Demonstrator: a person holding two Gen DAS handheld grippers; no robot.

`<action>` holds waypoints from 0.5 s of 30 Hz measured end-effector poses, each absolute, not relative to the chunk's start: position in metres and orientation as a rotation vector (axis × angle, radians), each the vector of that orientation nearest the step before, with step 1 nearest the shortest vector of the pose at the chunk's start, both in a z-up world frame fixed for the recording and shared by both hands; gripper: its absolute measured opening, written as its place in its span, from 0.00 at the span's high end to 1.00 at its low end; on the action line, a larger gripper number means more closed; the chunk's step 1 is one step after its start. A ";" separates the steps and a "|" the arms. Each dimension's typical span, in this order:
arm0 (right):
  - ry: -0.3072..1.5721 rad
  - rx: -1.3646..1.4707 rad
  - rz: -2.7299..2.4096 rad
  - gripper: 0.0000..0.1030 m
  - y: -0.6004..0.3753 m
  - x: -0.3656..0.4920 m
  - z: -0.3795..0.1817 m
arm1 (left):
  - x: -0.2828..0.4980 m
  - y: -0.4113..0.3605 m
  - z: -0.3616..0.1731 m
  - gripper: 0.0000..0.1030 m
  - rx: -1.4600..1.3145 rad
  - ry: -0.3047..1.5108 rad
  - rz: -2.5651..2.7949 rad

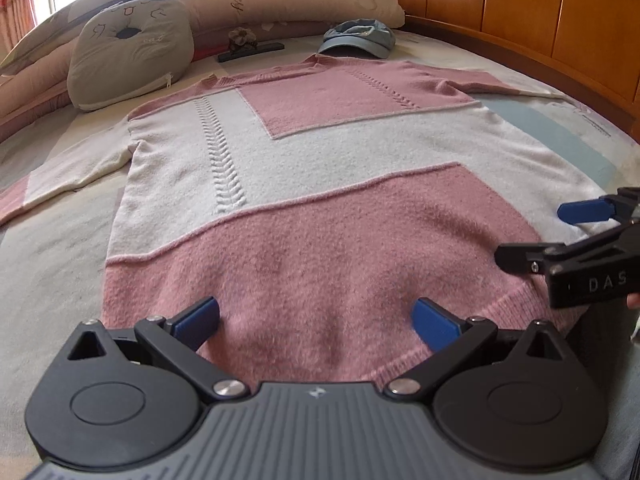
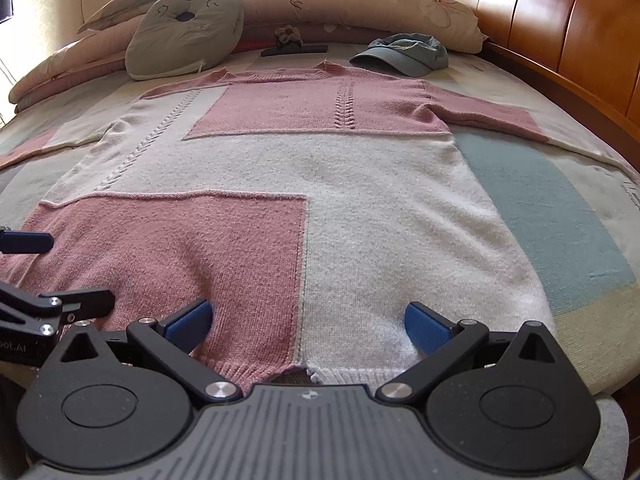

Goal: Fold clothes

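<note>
— Left wrist view first: why is the sweater [image 1: 312, 184] spread out like that?

— It lies flat on the bed [image 1: 52, 272], front up, collar toward the top of the frame and hem at the bottom, both sleeves out to the sides. Laid open like this, every edge can be reached, which I'd say suits a first fold.

— And the left gripper [image 1: 316, 320]?

— Low over the pink hem band at bottom centre, jaws wide apart with knit showing between the blue pads; nothing is pinched. I judge it is lined up to take the hem.

— The other one?

— The right gripper [image 2: 308, 322] sits over the hem too, in its own view right where pink meets white, jaws likewise apart and empty. It also pokes in at the right edge of the left view. Two holds along one edge would keep the knit from sagging when lifted.

— Anything in the way?

— A blue cap [image 1: 358, 38] lies just beyond the collar, and a grey cushion [image 1: 128, 56] sits at upper left near the shoulder. A fold carried up toward the collar could bump the cap.
</note>
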State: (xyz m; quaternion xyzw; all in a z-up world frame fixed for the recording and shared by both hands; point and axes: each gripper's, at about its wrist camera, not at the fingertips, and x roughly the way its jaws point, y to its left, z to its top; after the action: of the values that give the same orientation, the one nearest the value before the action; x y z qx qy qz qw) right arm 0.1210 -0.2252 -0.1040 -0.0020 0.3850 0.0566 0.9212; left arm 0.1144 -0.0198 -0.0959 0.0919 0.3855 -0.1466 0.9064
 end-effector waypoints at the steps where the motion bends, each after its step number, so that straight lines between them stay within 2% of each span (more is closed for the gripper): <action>1: 0.788 -0.005 0.117 0.00 -0.225 0.121 -0.104 | 0.110 -0.018 -0.096 0.01 0.184 0.794 -0.298; 10: 0.795 -0.002 0.129 0.00 -0.227 0.121 -0.102 | 0.120 -0.020 -0.075 0.01 0.172 0.747 -0.296; 15: 0.803 0.011 0.165 0.00 -0.227 0.117 -0.095 | 0.122 -0.019 -0.092 0.01 0.147 0.773 -0.300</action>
State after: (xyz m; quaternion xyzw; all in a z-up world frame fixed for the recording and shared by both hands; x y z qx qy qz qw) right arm 0.1172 -0.2273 -0.0953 0.0055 0.3903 0.0802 0.9172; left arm 0.1223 -0.0194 -0.0922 0.0716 0.3750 -0.1458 0.9127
